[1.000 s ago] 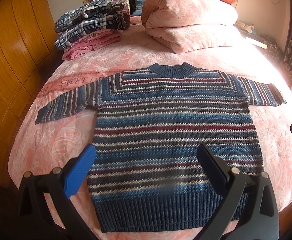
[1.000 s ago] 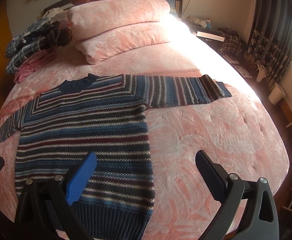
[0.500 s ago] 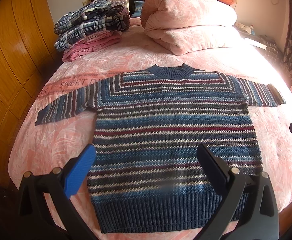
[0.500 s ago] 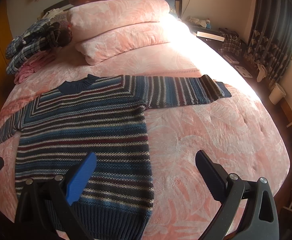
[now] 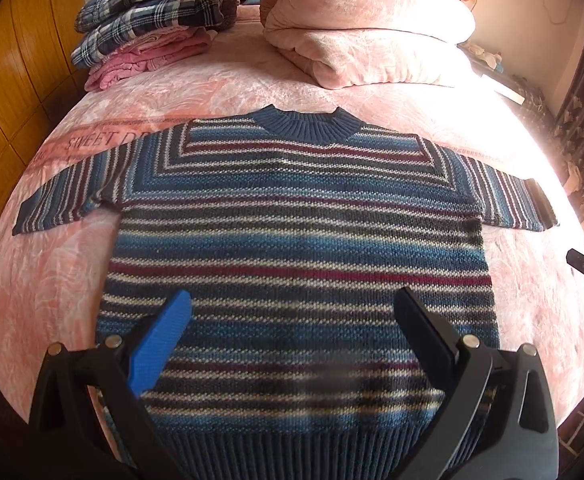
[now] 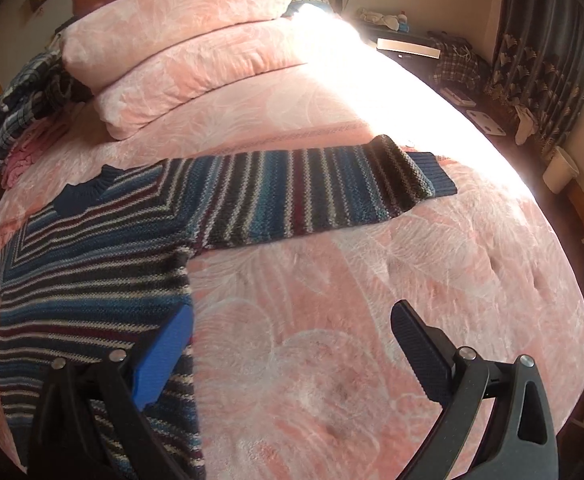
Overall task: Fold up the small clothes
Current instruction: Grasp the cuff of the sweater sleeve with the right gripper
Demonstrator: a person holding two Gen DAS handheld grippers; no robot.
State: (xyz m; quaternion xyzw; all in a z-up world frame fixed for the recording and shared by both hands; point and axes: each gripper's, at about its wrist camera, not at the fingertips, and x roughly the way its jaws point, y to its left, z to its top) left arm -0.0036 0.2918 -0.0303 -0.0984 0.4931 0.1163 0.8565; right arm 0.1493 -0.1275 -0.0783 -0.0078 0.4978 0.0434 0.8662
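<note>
- the striped sweater lies flat on the pink bed, front up, both sleeves stretched out to the sides and the dark blue collar at the far end from the claws.
- the left claw hangs over the lower body of the sweater, its blue finger and black finger spread wide, nothing between them; the ribbed hem sits just below and between the two fingers.
- the right claw is also spread wide and empty, hovering over bare bedcover; the sweater's side edge runs beside its blue finger, and the body of the sweater spreads off to that side.
- ahead of the right claw, the sweater's sleeve reaches across the bed, ending in a dark blue cuff.
- beyond the collar, well ahead of the left claw, a folded pink quilt is stacked at the head of the bed.
- ahead and to the left of the left claw, a pile of folded clothes, plaid on top and pink beneath, rests near the wooden panelling.
- past the right claw's black finger, off the bed, dark patterned curtains hang by a bright window.
</note>
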